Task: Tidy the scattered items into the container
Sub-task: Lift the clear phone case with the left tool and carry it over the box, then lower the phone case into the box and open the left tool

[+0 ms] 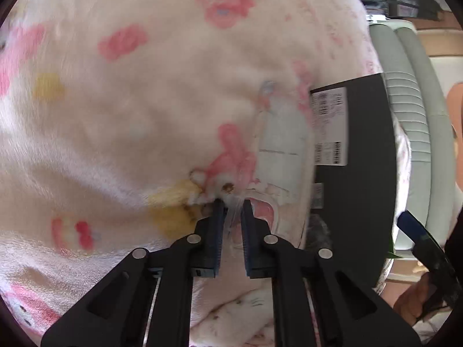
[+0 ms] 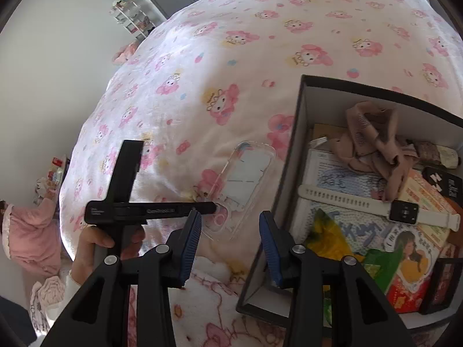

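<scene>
A bed (image 2: 260,57) under a fleecy white blanket (image 2: 179,110) printed with pink cartoon rabbits fills the room's middle, a plain pale wall (image 2: 52,72) beyond its left edge, a white shelf rack (image 2: 130,14) of small clutter at the far corner, daylight falling across it.

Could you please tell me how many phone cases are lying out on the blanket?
1: a clear phone case on the blanket, beside the box, its end between the left hand-held gripper fingers. Others may be hidden.
</scene>
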{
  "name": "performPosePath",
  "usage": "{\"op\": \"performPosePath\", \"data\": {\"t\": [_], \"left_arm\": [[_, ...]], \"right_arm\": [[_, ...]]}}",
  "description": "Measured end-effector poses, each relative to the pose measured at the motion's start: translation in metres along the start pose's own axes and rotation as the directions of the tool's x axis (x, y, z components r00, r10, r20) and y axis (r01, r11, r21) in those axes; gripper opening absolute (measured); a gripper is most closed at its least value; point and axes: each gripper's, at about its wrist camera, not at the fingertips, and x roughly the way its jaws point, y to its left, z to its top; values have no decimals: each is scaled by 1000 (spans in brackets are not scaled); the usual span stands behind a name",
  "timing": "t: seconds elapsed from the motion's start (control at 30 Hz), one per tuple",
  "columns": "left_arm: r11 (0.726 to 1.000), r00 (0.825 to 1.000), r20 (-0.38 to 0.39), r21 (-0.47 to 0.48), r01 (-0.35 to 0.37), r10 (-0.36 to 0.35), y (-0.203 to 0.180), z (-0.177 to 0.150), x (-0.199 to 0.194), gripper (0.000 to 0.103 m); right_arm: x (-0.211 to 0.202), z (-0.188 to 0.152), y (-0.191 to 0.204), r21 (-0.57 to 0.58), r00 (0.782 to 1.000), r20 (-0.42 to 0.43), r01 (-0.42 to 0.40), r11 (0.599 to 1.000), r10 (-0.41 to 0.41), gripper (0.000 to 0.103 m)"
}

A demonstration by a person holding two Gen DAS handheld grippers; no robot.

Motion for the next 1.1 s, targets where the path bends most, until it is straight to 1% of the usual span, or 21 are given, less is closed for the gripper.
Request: {"op": "performPosePath", "data": {"t": [0.13,0.2,0.23,0.27,0.33,0.37,0.4,0.43,0.47,0.5,0.53,0.63,0.73,0.87,0.9,0.93,0.97,1.0,1.03,1.1], "left_arm": [[997,994,88,49,59,-64,-26,-12,-36,7],[994,985,148,77,77,-88,-42,-19,-60,7],[991,976,188,96,93,-110,-52,-26,-76,7],[988,968,212,108,113,-134,-61,-29,-87,7],[981,952,256,139,138,-170,-77,-39,-106,7],[978,944,281,160,132,-173,-90,-47,-114,7],[980,941,305,173,98,-148,-100,-50,-120,7],[980,940,316,185,68,-125,-104,-53,-128,7],[979,938,331,199,31,-97,-115,-56,-129,7],[977,937,338,212,11,-84,-126,-59,-128,7],[974,938,334,225,15,-92,-129,-57,-134,7],[959,943,279,261,106,-181,-149,-54,-119,7],[947,953,239,301,108,-184,-178,-50,-96,7],[923,967,147,356,144,-208,-228,-48,-58,7],[920,974,112,364,142,-195,-239,-44,-45,7],[918,981,90,374,129,-174,-247,-43,-34,7],[917,989,74,387,93,-131,-258,-41,-20,8],[920,994,57,387,60,-89,-267,-39,-7,7],[920,997,40,390,39,-60,-274,-35,3,7],[918,1000,2,395,22,-25,-287,-33,23,7]], "right_arm": [[-15,1,-9,53,999,35,-41,998,40,38],[-22,0,-10,61,998,54,-37,997,33,38],[-25,-1,-10,62,998,62,-36,997,32,38],[-28,-2,-10,62,997,64,-44,997,40,38],[-32,-5,-9,68,995,62,-80,994,76,38],[-35,-7,-10,74,992,66,-114,991,109,38],[-40,-9,-13,83,987,77,-148,986,141,39],[-45,-11,-16,96,982,92,-172,980,164,39],[-52,-13,-20,108,975,111,-203,973,191,39],[-60,-15,-26,122,966,134,-236,964,220,39],[-68,-16,-32,134,960,156,-255,958,234,39],[-90,-20,-49,156,953,210,-252,955,217,39],[-106,-26,-73,191,952,238,-242,951,194,40],[-114,-37,-116,257,956,249,-222,940,158,40],[-114,-42,-127,270,959,241,-212,939,147,39],[-115,-45,-133,274,962,238,-201,941,137,36],[-116,-46,-141,279,963,239,-189,941,123,26],[-118,-49,-147,285,967,236,-160,945,93,22],[-121,-50,-153,281,971,233,-123,952,56,22],[-126,-50,-162,270,972,236,-47,962,-19,16]]}}
